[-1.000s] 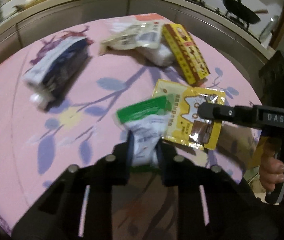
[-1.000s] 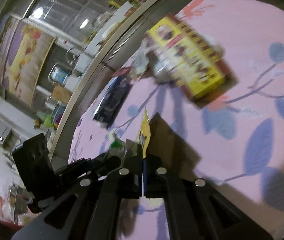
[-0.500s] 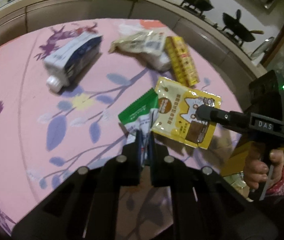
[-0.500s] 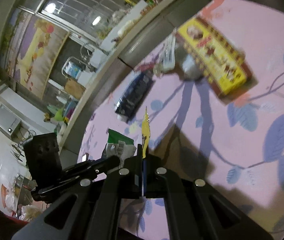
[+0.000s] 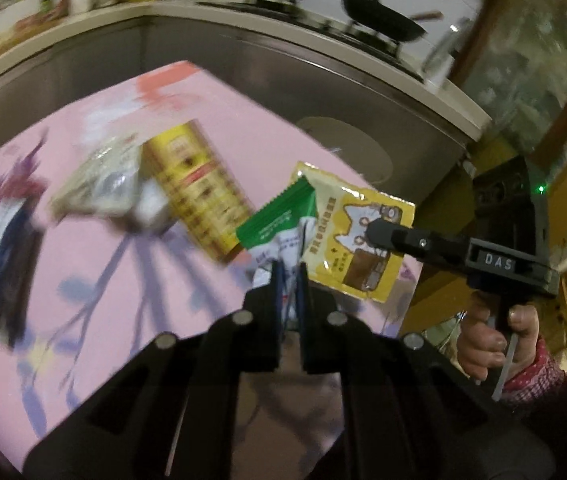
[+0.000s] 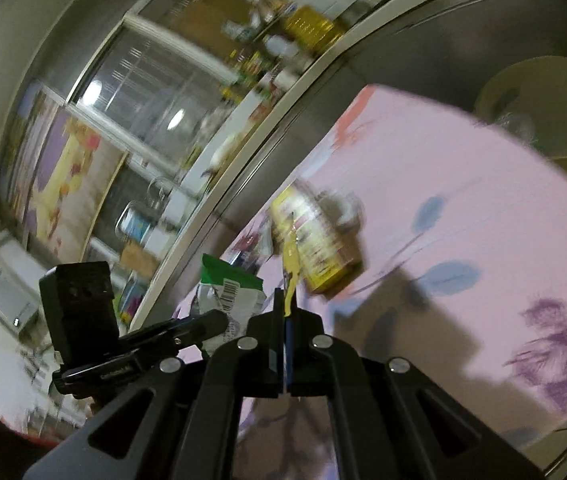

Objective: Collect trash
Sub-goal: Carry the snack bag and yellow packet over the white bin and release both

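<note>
We have a piece of trash in each hand, both lifted clear of the pink flowered counter (image 5: 95, 280). Our left gripper (image 5: 288, 276) has its fingers drawn almost together on the lower end of the green-and-white wrapper (image 5: 279, 228), which stands up ahead of the fingertips with its long axis running away from us and its green top farthest out. Our right gripper (image 6: 284, 312) is pinched fully closed on the edge of the yellow cat-print pouch (image 5: 357, 240); from its own camera the pouch shows only as a thin yellow sliver (image 6: 290, 276) rising straight out from between the fingers.

The two pieces sit just beside each other, the wrapper's green corner overlapping the pouch's left edge in the left wrist view. A round pale bin (image 6: 539, 108) lies off the far corner of the counter, ahead and to the right of both grippers, and we judge it the likely drop point; the right gripper looks the nearer one.

On the counter remain the yellow box (image 5: 199, 196), a crumpled pale packet (image 5: 99, 184) touching its left side, and a dark blue-and-white pack (image 5: 7, 276) well apart at the left, all blurred.
</note>
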`<state>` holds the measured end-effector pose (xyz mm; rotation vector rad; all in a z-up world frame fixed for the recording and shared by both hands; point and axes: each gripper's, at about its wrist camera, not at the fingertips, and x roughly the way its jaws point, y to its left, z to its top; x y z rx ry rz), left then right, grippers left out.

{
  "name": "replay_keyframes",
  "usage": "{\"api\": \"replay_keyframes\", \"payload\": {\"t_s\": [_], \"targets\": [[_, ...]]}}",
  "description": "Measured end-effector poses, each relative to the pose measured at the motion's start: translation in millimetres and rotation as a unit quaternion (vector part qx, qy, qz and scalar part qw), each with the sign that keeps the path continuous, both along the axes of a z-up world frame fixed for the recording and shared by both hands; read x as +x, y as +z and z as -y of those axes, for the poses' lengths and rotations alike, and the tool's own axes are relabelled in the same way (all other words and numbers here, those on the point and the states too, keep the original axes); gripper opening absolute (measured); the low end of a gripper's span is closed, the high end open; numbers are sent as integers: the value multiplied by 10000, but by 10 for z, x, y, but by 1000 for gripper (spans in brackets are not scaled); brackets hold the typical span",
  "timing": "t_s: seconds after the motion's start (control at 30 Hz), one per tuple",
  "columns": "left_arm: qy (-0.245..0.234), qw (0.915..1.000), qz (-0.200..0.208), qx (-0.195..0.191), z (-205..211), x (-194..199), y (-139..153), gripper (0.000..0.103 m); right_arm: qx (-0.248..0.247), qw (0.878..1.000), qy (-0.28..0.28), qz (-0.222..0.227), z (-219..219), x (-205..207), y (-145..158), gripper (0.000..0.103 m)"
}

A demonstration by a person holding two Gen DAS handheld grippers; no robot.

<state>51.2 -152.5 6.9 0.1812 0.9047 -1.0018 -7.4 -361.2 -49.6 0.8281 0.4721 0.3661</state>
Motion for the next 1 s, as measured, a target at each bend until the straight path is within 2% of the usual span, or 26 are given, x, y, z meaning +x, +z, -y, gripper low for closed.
{"api": "replay_keyframes", "payload": {"t_s": [0.23, 0.43, 0.53, 0.73, 0.8, 0.83, 0.87, 0.93, 0.97, 1.0], "targets": [[-682, 9976, 137, 43, 1051, 260, 155, 6, 145, 9920, -1249, 125, 934, -177, -18, 0], [-1073, 9942, 66, 100, 2110, 631, 160, 6, 17, 9794, -2021, -13, 1615, -54, -95, 0], [-1219, 9924, 9, 169, 2607, 791, 86, 6, -175, 9739, -2259, -156, 1814, 129, -149, 0], [-1309, 9900, -30, 529, 3261, 999, -265, 7, -339, 9683, -2430, -476, 2086, 450, -338, 0], [-1273, 9894, -53, 690, 3370, 1050, -398, 18, -291, 9675, -2442, -579, 2173, 531, -449, 0], [-1168, 9899, -81, 802, 3424, 1088, -483, 37, -244, 9673, -2446, -626, 2209, 565, -503, 0], [-1046, 9912, -100, 806, 3439, 1121, -540, 52, -249, 9659, -2484, -694, 2238, 585, -526, 1], [-864, 9940, -109, 668, 3411, 1162, -583, 58, -299, 9648, -2505, -736, 2269, 622, -563, 4], [-811, 9945, -150, 646, 3403, 1178, -594, 60, -317, 9647, -2512, -729, 2268, 635, -577, 9], [-788, 9946, -227, 632, 3404, 1195, -597, 61, -345, 9633, -2560, -729, 2250, 616, -582, 24]]}}
